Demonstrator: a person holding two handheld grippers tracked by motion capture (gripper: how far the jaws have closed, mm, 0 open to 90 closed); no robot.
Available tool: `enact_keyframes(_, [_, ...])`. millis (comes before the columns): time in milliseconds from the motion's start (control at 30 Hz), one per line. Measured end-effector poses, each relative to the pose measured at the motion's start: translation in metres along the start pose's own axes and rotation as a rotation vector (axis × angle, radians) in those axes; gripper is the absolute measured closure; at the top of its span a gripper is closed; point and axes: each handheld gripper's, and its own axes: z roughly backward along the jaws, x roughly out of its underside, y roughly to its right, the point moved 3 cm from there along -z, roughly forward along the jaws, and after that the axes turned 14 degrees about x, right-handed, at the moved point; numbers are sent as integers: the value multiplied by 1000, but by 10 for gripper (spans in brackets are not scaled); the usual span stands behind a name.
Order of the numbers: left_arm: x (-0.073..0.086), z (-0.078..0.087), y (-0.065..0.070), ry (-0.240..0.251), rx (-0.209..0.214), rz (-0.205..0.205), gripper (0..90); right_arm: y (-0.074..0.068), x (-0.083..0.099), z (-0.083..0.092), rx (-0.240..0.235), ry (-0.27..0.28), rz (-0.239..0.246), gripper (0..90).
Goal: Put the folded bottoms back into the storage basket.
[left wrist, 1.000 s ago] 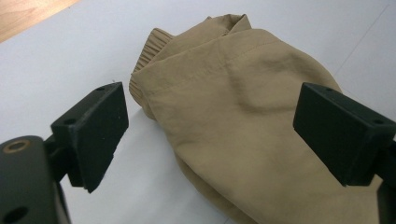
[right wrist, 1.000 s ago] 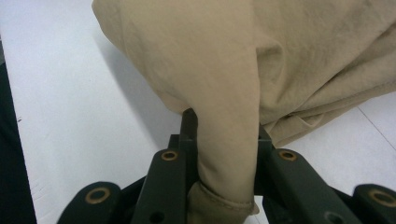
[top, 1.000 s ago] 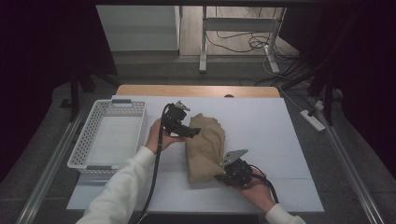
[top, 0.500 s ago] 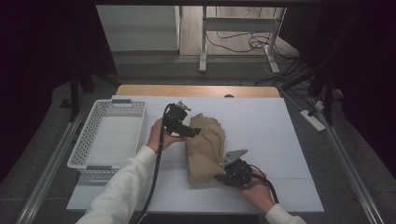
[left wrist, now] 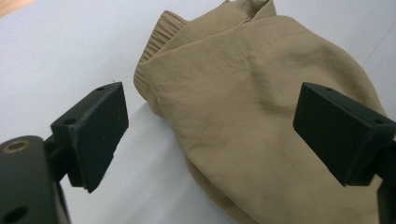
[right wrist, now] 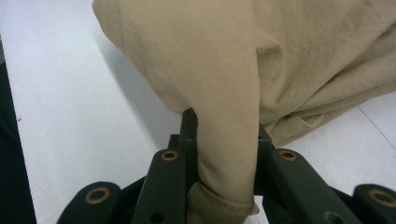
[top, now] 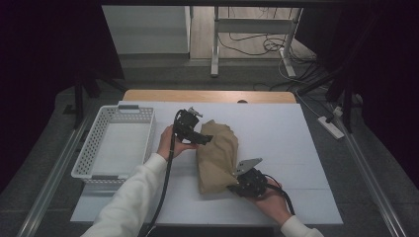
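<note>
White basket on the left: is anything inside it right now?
The white basket looks empty: the high view shows bare pale floor through its open top. The near wall hides a thin strip of floor behind it. The tan garment lies outside, on the white table.

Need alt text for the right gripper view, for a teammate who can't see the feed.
The right tongs are shut on a bunched fold of the tan garment, which rises between the two black jaws. The rest of the garment lies crumpled on the white table just beyond.
</note>
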Motion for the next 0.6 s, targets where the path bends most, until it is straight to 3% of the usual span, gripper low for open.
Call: enact_keyframes(600, [2,-7,-8,-13,3,19,109,-1,0,0,1,-3,0,746])
